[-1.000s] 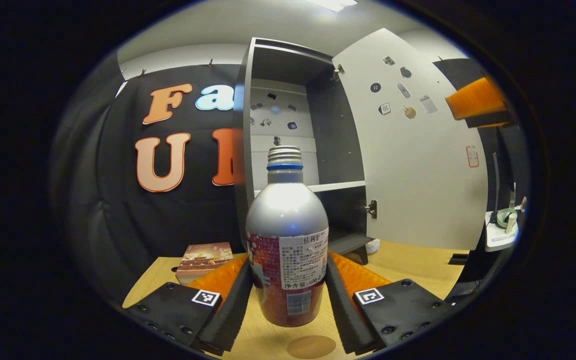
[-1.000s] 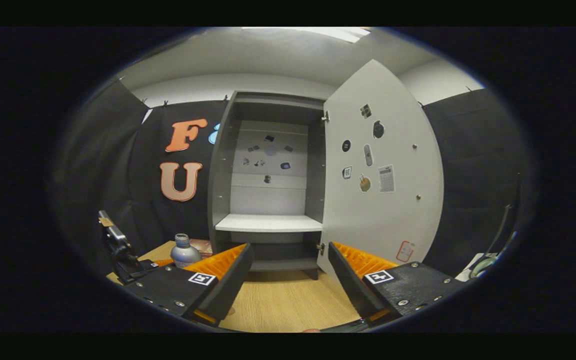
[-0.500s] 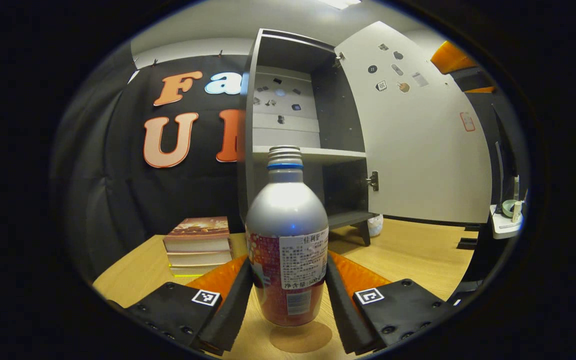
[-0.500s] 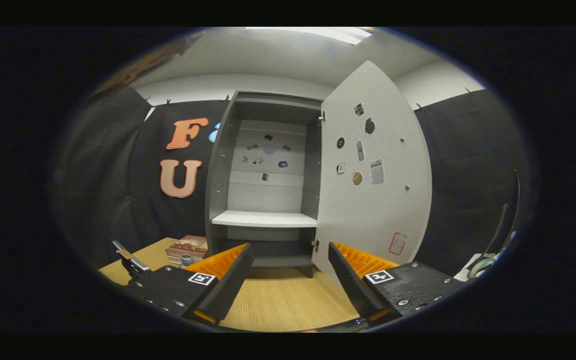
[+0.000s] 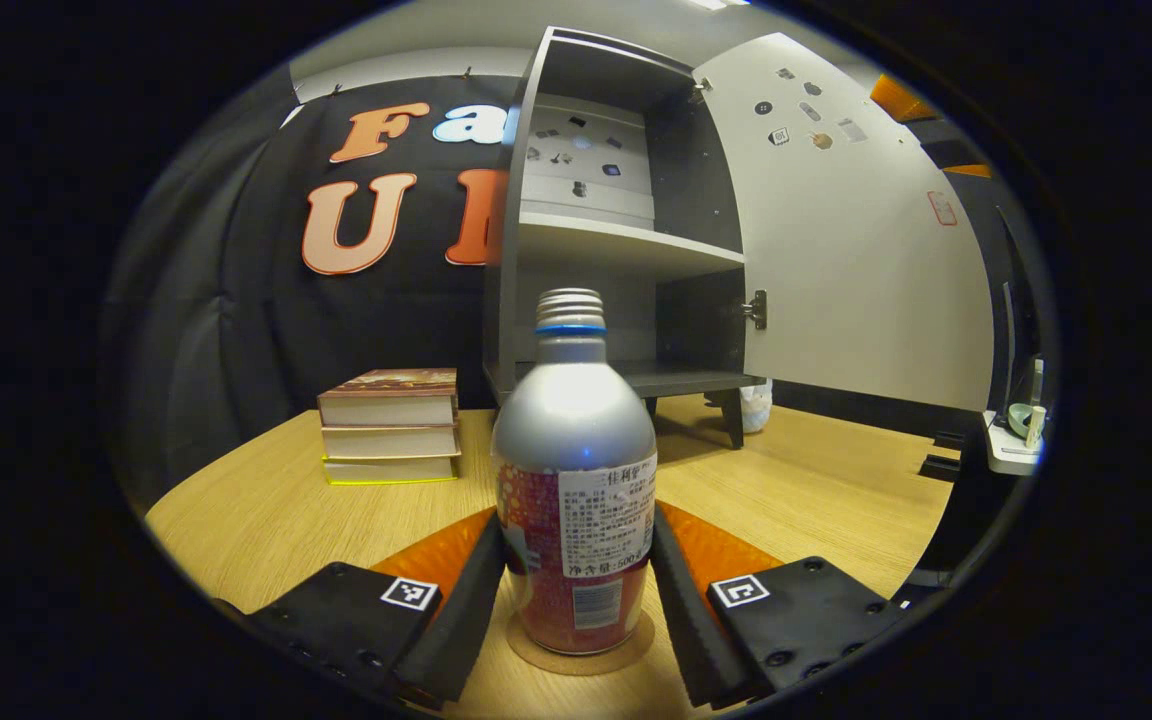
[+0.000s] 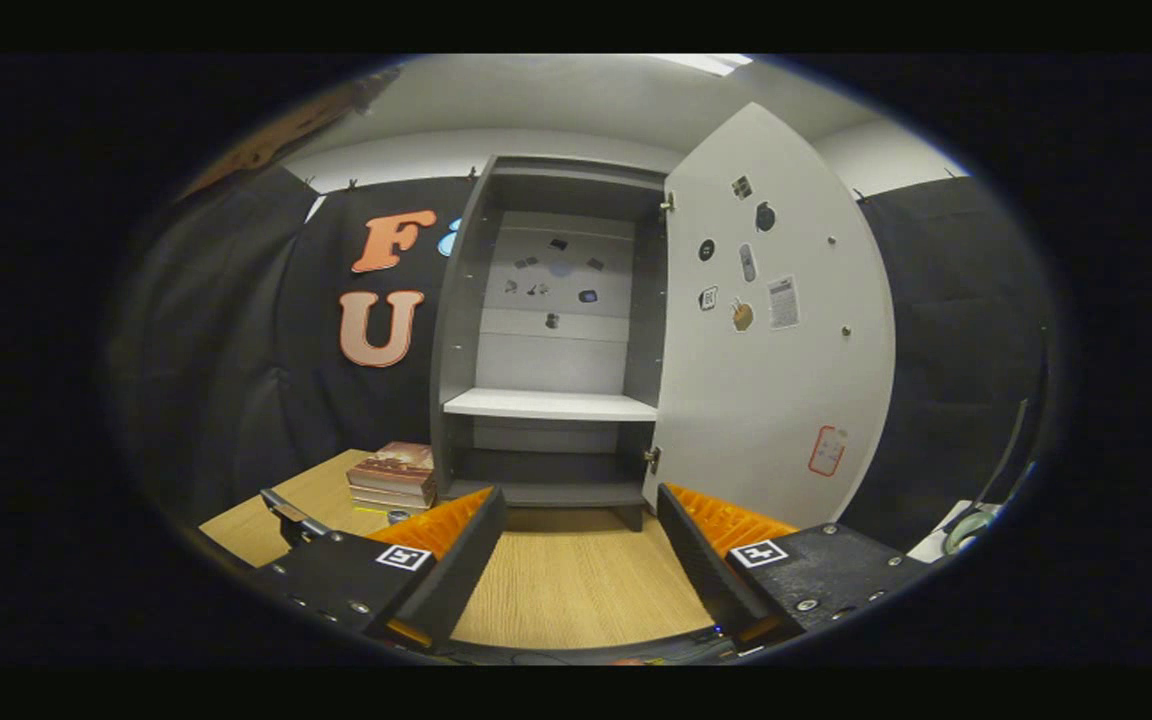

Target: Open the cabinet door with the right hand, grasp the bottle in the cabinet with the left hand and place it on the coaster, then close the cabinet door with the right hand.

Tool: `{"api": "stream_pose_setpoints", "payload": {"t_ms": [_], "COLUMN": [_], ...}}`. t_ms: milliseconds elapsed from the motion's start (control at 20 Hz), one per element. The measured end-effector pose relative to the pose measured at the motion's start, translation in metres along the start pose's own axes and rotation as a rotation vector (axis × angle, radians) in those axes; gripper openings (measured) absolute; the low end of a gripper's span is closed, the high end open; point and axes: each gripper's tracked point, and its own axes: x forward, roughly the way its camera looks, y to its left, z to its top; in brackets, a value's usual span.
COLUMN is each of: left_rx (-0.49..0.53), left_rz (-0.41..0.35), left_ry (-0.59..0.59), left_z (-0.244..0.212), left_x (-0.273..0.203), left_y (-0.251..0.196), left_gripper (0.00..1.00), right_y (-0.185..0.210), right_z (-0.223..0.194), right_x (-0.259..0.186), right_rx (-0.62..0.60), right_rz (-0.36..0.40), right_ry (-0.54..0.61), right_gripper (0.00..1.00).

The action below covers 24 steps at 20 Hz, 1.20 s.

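I've got the bottle (image 5: 574, 480) clamped in my left gripper (image 5: 576, 585), both black pads pressed against its lower red-labelled body, one on each side. Its base sits right on the round coaster (image 5: 626, 648) on the wooden table (image 5: 266, 510), and I can see the coaster's rim peeking out under the bottle; I judge it touching or as good as down, though I can't be sure the weight is fully off my fingers.

Progress check: the cabinet door (image 6: 771, 340) is swung wide open, the cabinet (image 6: 546, 330) shelves look bare, and the bottle is out and over its target. So opening and fetching are done, placing is at its last beat. Left to do, as I read it: let go with the left, back away without nudging the bottle, then push the door shut with the right.

The bottle stands upright, long axis vertical, threaded neck and blue ring pointing up, printed label facing my left camera.

My right gripper (image 6: 581, 560) hangs with its jaws apart and nothing between them, facing the open cabinet from well back. A stack of books (image 5: 391, 425) sits to the left of the cabinet, clear of my path
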Motion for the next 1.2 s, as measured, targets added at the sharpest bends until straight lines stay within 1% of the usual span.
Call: {"api": "stream_pose_setpoints", "payload": {"t_ms": [50,150,200,250,550,850,1000,1050,1100,1200], "left_rx": [-0.001,0.014,0.012,0.012,0.022,0.042,0.043,0.046,0.049,0.055], "left_rz": [-0.003,0.008,0.013,0.016,0.01,0.006,0.01,0.012,0.016,0.013], "left_ry": [0.001,0.018,0.024,0.038,0.068,0.104,0.118,0.124,0.126,0.123], "left_z": [-0.002,-0.007,-0.007,-0.01,-0.014,-0.02,-0.022,-0.023,-0.023,-0.021], "left_x": [0.001,0.003,0.002,0.003,0.002,0.006,0.007,0.008,0.008,0.009], "left_y": [-0.002,-0.002,-0.001,0.0,-0.004,-0.006,-0.004,-0.003,-0.002,-0.002], "left_gripper": [0.84,0.84,0.84,0.84,0.86,0.87,0.88,0.92,0.94,0.94], "right_y": [0.002,0.007,0.008,0.008,0.005,-0.006,-0.005,-0.003,-0.004,-0.003], "right_z": [-0.005,-0.009,-0.008,-0.007,-0.006,-0.008,-0.011,-0.012,-0.013,-0.012], "right_x": [0.001,0.0,0.001,0.001,0.001,0.001,0.0,0.0,0.0,0.001], "right_rx": [-0.013,-0.025,-0.026,-0.028,-0.022,-0.011,0.002,0.002,-0.002,-0.003], "right_rz": [0.005,0.02,0.024,0.026,0.025,-0.001,0.003,0.004,0.004,0.006], "right_ry": [0.015,0.032,0.031,0.029,0.029,0.041,0.05,0.054,0.056,0.058], "right_gripper": [0.89,0.9,0.93,0.93,0.93,0.93,0.93,0.93,0.93,0.93]}}
